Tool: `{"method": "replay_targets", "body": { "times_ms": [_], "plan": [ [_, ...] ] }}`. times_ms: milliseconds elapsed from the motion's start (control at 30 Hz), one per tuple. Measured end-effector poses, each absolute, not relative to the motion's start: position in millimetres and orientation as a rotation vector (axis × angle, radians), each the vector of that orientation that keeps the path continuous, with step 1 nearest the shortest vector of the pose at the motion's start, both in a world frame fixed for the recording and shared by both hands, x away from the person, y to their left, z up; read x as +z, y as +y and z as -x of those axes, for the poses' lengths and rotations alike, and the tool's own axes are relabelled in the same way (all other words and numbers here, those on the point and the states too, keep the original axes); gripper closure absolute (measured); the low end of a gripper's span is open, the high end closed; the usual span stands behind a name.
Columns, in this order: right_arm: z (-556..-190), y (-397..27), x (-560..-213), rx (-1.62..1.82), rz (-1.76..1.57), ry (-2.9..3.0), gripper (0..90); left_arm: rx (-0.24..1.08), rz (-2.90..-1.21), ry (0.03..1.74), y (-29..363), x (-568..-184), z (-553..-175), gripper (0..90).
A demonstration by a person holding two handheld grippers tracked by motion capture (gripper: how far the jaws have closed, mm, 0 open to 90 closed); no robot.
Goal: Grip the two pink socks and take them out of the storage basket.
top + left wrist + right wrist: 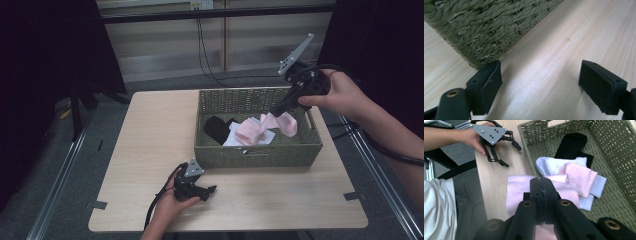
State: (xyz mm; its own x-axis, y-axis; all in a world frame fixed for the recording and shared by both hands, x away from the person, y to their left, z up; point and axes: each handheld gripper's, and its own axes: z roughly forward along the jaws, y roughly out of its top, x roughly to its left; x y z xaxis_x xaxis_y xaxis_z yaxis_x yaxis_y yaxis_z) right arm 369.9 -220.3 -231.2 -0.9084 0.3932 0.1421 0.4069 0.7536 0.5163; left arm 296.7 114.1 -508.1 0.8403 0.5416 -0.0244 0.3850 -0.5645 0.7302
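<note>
The jaws of the right gripper (pixel 274 111) are clenched on one end of a pink sock (pixel 281 123), which is held above the right half of the woven basket (pixel 257 152) with its long axis drooping from the jaws toward the pile of socks (pixel 250 134) below. The left gripper (pixel 206 191), its jaws spread wide and holding nothing, is rested on the worktop (pixel 150 145) just before the basket's near wall, so the sock lies nearer the right hand (pixel 337 95).

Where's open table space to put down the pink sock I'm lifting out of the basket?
The broad bare tabletop left of the woven basket is free. So is the front strip right of the left gripper. The basket's middle is crowded with a black sock and white socks.
</note>
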Motion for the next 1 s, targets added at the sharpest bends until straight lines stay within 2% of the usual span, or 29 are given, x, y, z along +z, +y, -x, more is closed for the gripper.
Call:
{"method": "replay_targets", "body": {
  "times_ms": [400, 1000],
  "plan": [
    [-350.7, -217.6, -234.3, -0.908, 0.582, -2.906, 89.0, 0.259, -2.238, 0.672, 114.1, -508.2, -296.7, 18.0],
    [-324.7, -204.2, -264.8, -0.847, 0.487, -2.882, 88.8, 0.260, -2.238, 0.672, 114.1, -508.1, -296.7, 18.0]
  ]
}}
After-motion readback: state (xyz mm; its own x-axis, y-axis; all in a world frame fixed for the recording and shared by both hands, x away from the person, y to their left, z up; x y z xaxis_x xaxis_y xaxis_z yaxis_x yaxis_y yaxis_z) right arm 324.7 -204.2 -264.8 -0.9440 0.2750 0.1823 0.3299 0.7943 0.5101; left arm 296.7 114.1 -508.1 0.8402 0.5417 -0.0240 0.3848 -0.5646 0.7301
